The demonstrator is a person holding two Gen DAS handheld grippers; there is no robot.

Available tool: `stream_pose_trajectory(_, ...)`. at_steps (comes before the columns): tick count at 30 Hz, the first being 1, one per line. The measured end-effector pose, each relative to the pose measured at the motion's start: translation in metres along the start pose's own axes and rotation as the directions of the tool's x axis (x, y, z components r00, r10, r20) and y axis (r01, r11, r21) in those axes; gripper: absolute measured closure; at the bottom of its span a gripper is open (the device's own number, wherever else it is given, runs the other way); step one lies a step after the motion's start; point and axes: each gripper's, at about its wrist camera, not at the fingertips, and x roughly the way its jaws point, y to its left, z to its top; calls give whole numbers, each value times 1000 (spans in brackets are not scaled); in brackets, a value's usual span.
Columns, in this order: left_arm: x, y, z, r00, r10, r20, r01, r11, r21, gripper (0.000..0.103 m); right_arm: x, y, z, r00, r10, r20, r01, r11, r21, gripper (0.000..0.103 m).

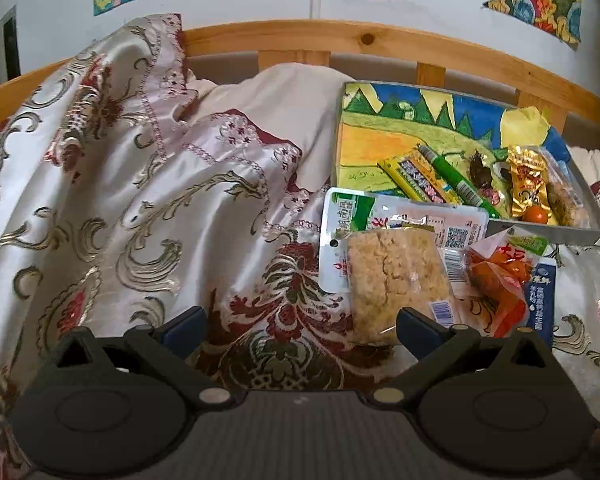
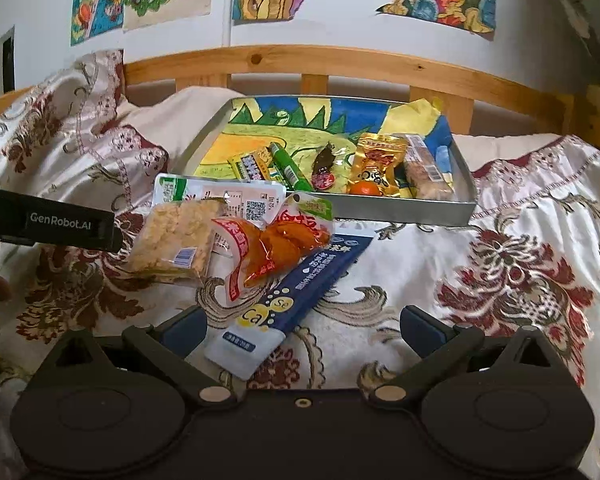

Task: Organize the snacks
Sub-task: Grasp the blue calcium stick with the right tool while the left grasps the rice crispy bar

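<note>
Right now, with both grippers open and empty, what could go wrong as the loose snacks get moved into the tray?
The crumbly rice cake overlaps the white packet, so a grasp may drag both. The blue sachet lies flat on soft, wrinkled bedspread; fingers may snag fabric. The tray may tip on the bedding.

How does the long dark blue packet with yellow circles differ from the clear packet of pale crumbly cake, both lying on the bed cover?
The long dark blue packet with yellow circles is narrow and opaque; the clear packet of pale crumbly cake is wider and shows its content. The blue packet lies partly under the orange snack bag; the cake packet rests on the white flat packet. Both lie outside the grey tray, ungripped.
</note>
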Motion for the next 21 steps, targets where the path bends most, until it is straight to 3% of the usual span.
stream_pose_trajectory(10, 35, -2, 15, 996, -16, -84, 13, 999, -43, 1, 38, 17, 4, 998, -54, -45, 50, 996, -79, 1)
stream_pose_trajectory(21, 63, -38, 33, 994, -71, -78, 75, 996, 50, 1, 60, 21, 7, 997, -57, -44, 54, 997, -62, 1)
